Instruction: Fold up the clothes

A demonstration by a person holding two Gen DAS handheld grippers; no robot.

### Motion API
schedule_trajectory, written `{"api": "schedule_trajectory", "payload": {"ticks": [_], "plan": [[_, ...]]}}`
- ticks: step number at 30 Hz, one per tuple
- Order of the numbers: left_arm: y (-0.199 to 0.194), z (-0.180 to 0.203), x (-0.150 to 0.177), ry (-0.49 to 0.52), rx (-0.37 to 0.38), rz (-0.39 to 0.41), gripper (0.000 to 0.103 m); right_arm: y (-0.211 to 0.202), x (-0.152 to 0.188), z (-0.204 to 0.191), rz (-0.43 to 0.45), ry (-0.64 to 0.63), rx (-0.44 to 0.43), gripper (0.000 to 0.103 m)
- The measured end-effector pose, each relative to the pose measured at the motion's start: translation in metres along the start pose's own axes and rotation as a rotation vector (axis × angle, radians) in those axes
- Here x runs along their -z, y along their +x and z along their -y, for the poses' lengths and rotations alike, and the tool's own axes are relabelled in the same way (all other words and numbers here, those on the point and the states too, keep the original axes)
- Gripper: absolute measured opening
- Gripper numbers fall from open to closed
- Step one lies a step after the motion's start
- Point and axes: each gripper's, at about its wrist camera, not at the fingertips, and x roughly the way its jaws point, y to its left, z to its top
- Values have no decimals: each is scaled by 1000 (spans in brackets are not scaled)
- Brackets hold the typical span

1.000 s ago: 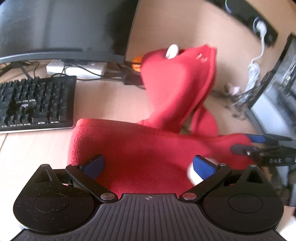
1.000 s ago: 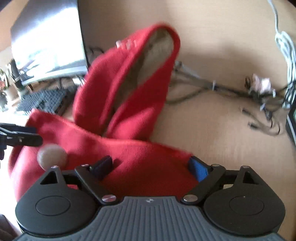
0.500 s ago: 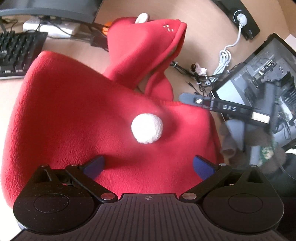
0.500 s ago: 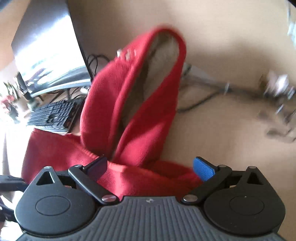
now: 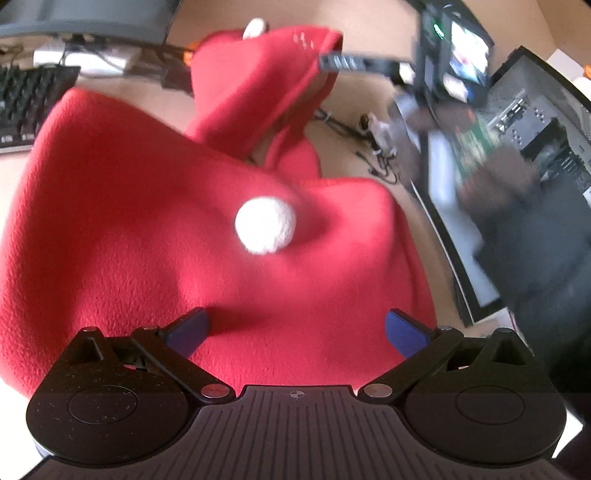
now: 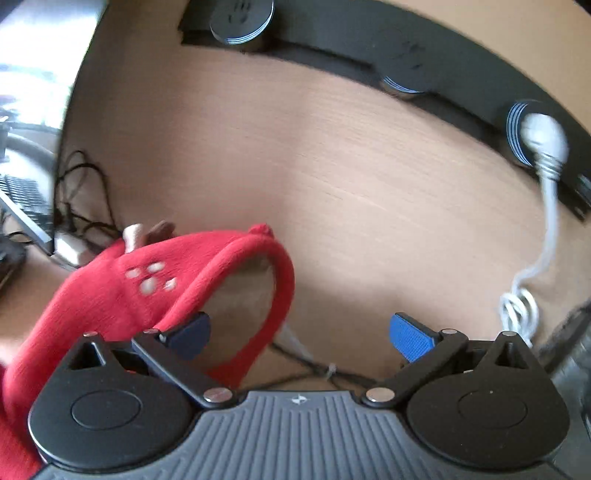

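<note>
A red fleece garment with a white pom-pom lies spread on the wooden desk, its hood standing up at the back. My left gripper hovers open just above the garment's near part, and its pads press nothing. In the right wrist view the hood's rim, marked with a white paw print, curves between the fingers of my right gripper. Its jaws are opening and the pads do not touch the cloth. In the left wrist view one finger of the right gripper shows blurred at the hood's top.
A black keyboard, a monitor's edge and a white power strip stand at the back left. Loose cables and an open computer case are to the right. A black socket rail with a white plug runs along the wall.
My right gripper widened its jaws and rose from the garment's body up to the hood's rim. The left gripper moved forward over the garment, and the pom-pom now lies in front of it.
</note>
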Motion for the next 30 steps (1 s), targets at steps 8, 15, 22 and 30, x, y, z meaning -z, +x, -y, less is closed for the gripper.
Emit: {"api": "schedule_trajectory", "payload": {"ticks": [8, 15, 22, 30], "plan": [[7, -27, -15, -15, 12, -14, 103, -1, -18, 51, 96, 309, 82, 100], [27, -40, -64, 123, -86, -29, 103, -110, 26, 83, 210, 354, 271, 100], [64, -29, -109, 281, -134, -42, 103, -167, 99, 105, 72, 429, 382, 101], [44, 17, -71, 383, 43, -37, 103, -193, 168, 83, -154, 576, -156, 103]]}}
